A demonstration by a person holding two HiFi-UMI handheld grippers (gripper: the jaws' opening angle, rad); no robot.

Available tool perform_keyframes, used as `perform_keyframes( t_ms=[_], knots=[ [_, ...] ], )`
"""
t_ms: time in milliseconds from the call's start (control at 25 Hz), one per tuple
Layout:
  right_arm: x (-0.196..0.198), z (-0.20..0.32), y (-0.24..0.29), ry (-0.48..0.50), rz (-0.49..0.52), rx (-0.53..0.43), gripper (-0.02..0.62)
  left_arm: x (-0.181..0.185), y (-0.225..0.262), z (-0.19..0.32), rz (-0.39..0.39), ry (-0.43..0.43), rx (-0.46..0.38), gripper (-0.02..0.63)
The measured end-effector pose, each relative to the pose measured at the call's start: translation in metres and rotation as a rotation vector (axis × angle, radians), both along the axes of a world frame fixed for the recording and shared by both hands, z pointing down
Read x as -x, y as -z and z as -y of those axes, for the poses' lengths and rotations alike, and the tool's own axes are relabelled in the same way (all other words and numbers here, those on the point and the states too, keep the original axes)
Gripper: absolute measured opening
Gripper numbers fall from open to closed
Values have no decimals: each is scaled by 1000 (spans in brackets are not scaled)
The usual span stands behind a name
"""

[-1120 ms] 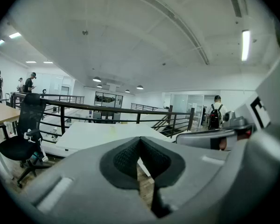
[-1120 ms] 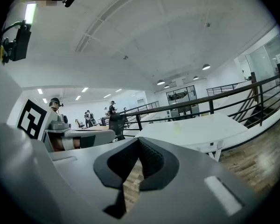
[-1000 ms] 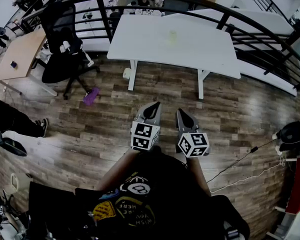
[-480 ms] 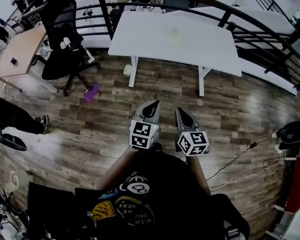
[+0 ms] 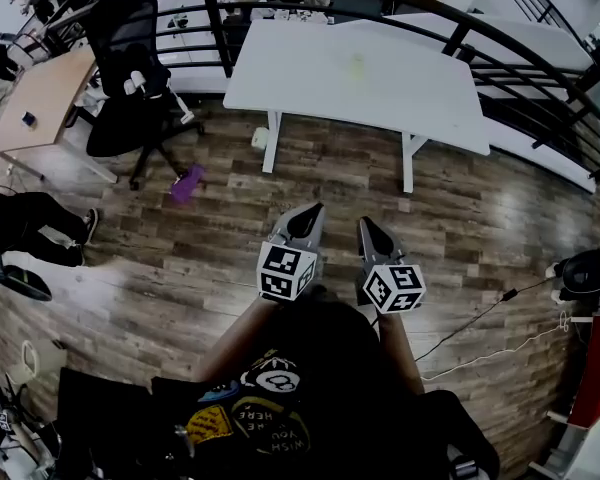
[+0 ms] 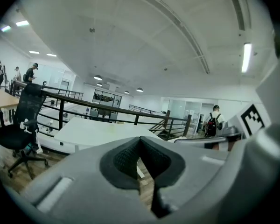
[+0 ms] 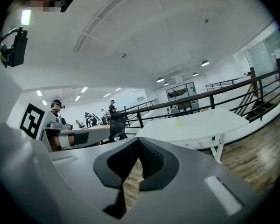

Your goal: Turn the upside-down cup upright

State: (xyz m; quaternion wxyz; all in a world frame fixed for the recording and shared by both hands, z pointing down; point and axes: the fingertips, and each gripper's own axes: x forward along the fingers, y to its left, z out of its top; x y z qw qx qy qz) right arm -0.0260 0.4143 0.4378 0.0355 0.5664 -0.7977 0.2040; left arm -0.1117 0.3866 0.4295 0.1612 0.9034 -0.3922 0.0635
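A pale, translucent cup [image 5: 356, 65] stands far off on the white table [image 5: 310, 78]; it is too small and faint to tell which way up it is. My left gripper [image 5: 305, 214] and right gripper [image 5: 367, 226] hang side by side over the wooden floor, close to the person's body and well short of the table. Both are shut with nothing between the pads. In the left gripper view the left gripper [image 6: 140, 143] points toward the table [image 6: 98, 130]. The right gripper [image 7: 139, 144] likewise faces the table [image 7: 196, 125] in its own view.
A black office chair [image 5: 130, 68] and a wooden desk [image 5: 40, 98] stand left of the table. A black railing [image 5: 460, 30] curves behind it. A purple object [image 5: 187, 183] lies on the floor. Cables [image 5: 480, 330] trail at right. Another person's legs [image 5: 30, 230] show at left.
The room has slid a little to the right in the head view as the person shifts. Both grippers stay side by side and shut.
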Motion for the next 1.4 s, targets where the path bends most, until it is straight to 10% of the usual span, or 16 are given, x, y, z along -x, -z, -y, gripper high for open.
perform_keyframes(
  t_ms=[440, 1120, 1400],
  knots=[
    [0, 24, -25, -59, 11, 53, -2, 10, -34, 24, 60, -22, 55, 5],
    [-126, 164, -30, -39, 46, 26, -2, -147, -30, 179, 72, -66, -1, 5],
    [-150, 218, -43, 17, 37, 52, -2, -159, -42, 220, 120, -11, 6, 5]
  ],
)
